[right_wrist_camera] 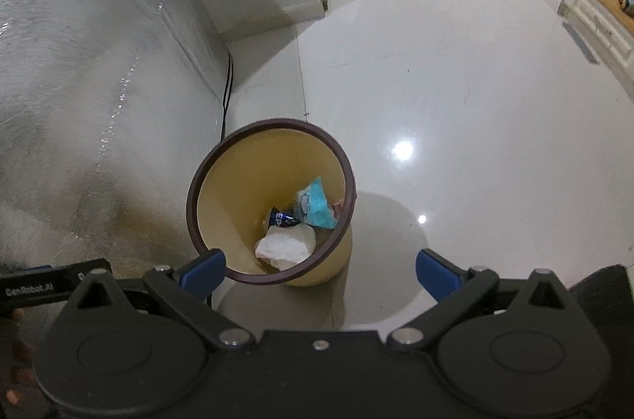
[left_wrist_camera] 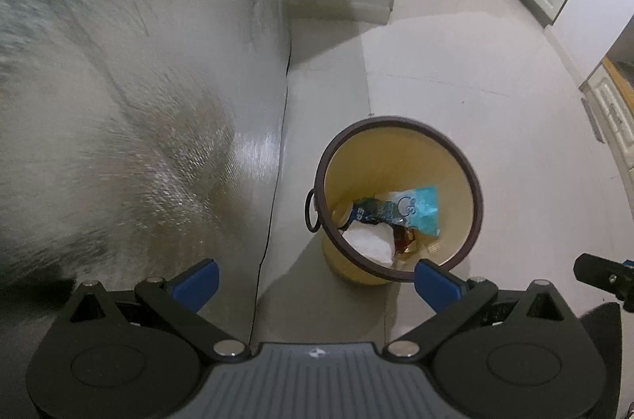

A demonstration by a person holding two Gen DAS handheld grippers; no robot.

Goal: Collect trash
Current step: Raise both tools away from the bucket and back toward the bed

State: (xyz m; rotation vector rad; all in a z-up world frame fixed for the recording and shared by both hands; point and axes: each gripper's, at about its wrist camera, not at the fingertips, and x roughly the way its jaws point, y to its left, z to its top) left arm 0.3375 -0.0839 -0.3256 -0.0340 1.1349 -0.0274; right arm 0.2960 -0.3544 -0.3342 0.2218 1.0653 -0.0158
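Item: yellow bin (left_wrist_camera: 400,157), dark-rimmed, on pale floor (left_wrist_camera: 495,110), grey sofa (left_wrist_camera: 138,82) at nine o'clock; holds teal wrapper (left_wrist_camera: 422,211), blue can (left_wrist_camera: 358,215), white tissue (left_wrist_camera: 370,240) (washer far off). Left claw (left_wrist_camera: 317,280) and right claw (right_wrist_camera: 321,270) angled down, both spread wide, empty.

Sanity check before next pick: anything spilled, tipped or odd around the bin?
Nothing stands out. The yellow bin stands upright on the floor, trash inside: teal wrapper, blue can, white paper. No litter visible on the floor.
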